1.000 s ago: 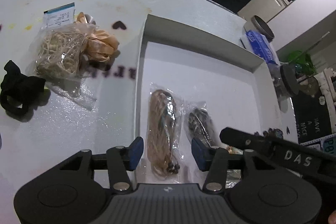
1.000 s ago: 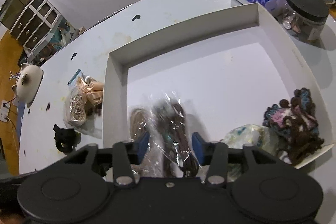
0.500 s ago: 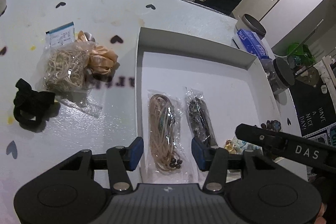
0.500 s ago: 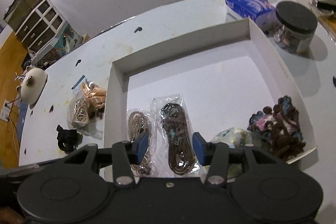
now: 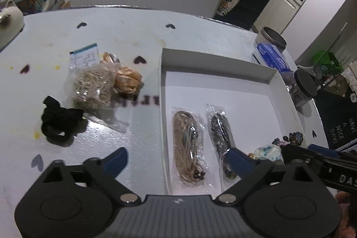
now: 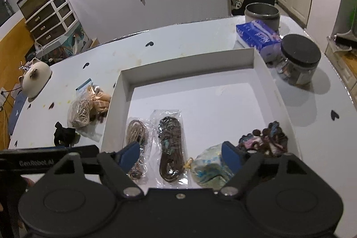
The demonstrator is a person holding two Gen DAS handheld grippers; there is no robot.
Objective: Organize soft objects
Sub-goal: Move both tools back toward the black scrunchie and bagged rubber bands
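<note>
A white box [image 5: 218, 65] [image 6: 187, 60] lies on the table. In it lie a bagged tan cord [image 5: 188, 144] [image 6: 136, 135], a bagged dark cord [image 5: 221, 135] [image 6: 170, 146], a pale blue pouch [image 6: 208, 167] and a crocheted dark piece [image 6: 264, 139]. On the table left of the box lie a bag of rubber bands [image 5: 93, 86] [image 6: 81, 113], a peach ribbon [image 5: 128, 79] and a black hair tie [image 5: 59, 122] [image 6: 63, 135]. My left gripper [image 5: 176, 160] is open and empty above the box's near left edge. My right gripper [image 6: 180, 154] is open and empty above the box's near edge.
A blue tissue pack [image 6: 257, 35], a grey tin [image 6: 262, 13] and a black-lidded jar [image 6: 297, 59] stand right of the box. A white cat-shaped pot [image 6: 35, 77] sits at the table's far left. A wall and drawers lie behind.
Both grippers have opened wider and pulled back and up from the box. The dark cord bag, earlier between the right fingers, now lies in the box beside the tan one.
</note>
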